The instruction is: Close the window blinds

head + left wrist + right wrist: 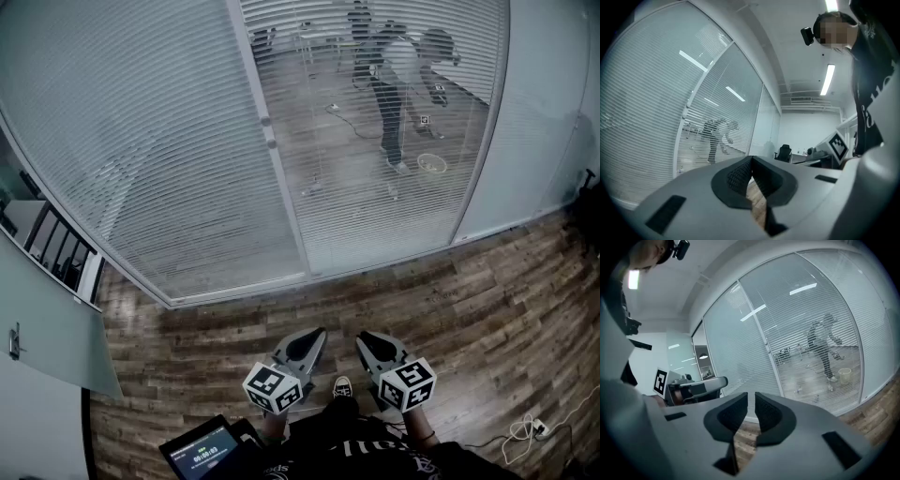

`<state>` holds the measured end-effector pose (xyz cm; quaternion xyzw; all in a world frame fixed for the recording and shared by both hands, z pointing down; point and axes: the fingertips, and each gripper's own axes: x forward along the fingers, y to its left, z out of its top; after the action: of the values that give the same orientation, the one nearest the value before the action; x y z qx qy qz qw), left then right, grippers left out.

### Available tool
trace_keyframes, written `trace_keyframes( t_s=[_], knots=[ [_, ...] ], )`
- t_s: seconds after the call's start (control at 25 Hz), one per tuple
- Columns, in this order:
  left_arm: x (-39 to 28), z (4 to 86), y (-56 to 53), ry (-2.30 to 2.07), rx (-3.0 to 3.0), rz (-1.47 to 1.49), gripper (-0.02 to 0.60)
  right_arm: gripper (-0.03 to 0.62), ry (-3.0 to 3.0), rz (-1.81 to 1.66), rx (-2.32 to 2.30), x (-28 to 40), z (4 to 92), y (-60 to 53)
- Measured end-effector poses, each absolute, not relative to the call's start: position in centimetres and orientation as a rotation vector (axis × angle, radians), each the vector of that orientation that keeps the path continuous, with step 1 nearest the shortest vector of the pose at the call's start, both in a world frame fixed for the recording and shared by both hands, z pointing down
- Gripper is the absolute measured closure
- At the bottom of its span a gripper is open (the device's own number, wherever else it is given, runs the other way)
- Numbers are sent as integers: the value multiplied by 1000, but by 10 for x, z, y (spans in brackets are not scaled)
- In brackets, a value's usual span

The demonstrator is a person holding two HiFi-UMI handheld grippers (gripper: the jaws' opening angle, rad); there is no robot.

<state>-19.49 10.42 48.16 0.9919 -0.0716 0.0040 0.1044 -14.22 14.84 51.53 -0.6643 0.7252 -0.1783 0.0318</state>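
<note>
Left claw (pixel 750 160) closed, empty, blinds (pixel 141 141) ahead

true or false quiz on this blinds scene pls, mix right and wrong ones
1. The left gripper is shut with nothing in it. True.
2. A person shows through the blinds of the right-hand pane. True.
3. The right gripper is touching the blinds. False: it is held low over the floor, apart from them.
4. The floor is carpeted. False: it is wooden planks.
</note>
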Motion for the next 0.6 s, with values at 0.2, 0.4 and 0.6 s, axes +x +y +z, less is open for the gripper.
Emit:
trace_keyframes(
  t_s=[0.2,0.4,0.6],
  knots=[
    [-143,469,45,-201,2935,-28,577,534,2276,-568,-2048,-103,506,95],
    [-104,470,3,-201,2915,-23,577,534,2272,-547,-2102,-65,511,62],
    [-76,482,-19,-197,2890,20,577,534,2221,-565,-2134,-21,519,35]
  ],
)
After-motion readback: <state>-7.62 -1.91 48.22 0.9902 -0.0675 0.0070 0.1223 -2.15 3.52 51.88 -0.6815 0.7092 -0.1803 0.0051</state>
